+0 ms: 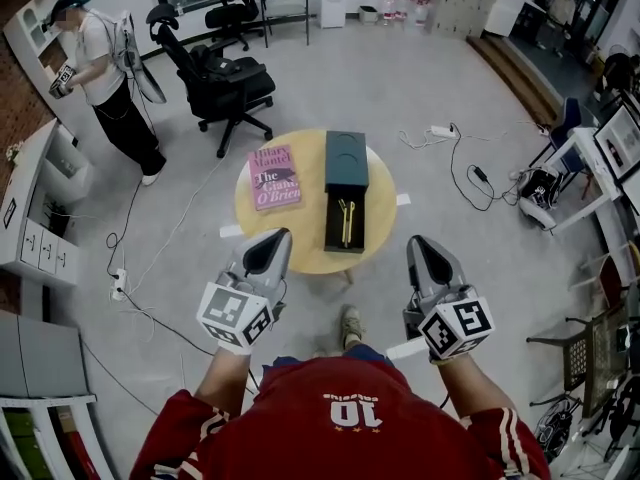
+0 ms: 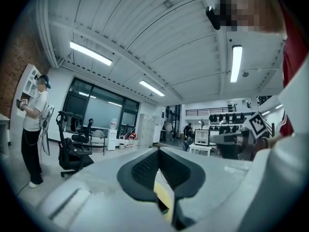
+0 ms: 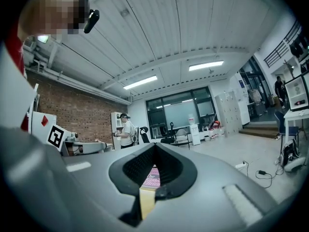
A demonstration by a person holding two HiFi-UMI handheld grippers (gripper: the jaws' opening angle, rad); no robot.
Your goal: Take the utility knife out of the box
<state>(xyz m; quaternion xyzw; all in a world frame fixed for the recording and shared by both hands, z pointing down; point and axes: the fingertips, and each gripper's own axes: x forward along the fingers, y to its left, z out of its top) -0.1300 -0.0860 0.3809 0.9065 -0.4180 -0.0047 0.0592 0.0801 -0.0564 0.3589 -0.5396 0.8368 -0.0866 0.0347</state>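
Note:
A dark green box [image 1: 346,161] lies on a round wooden table [image 1: 290,243], its black drawer [image 1: 345,223] pulled out toward me. In the drawer lies a yellow utility knife [image 1: 345,221]. My left gripper [image 1: 272,240] hovers at the table's near left edge, shut and empty. My right gripper [image 1: 422,249] hangs off the table's near right edge, also shut with nothing in it. In the left gripper view the left gripper [image 2: 159,151] has its jaws together. In the right gripper view the right gripper [image 3: 154,146] shows the same, with the pink book [image 3: 152,177] showing past the jaws.
A pink book [image 1: 274,177] lies on the table left of the box. A black office chair [image 1: 218,76] and a person [image 1: 100,73] at white shelves stand beyond on the left. Cables [image 1: 470,173] trail over the floor to the right, and desks line the right side.

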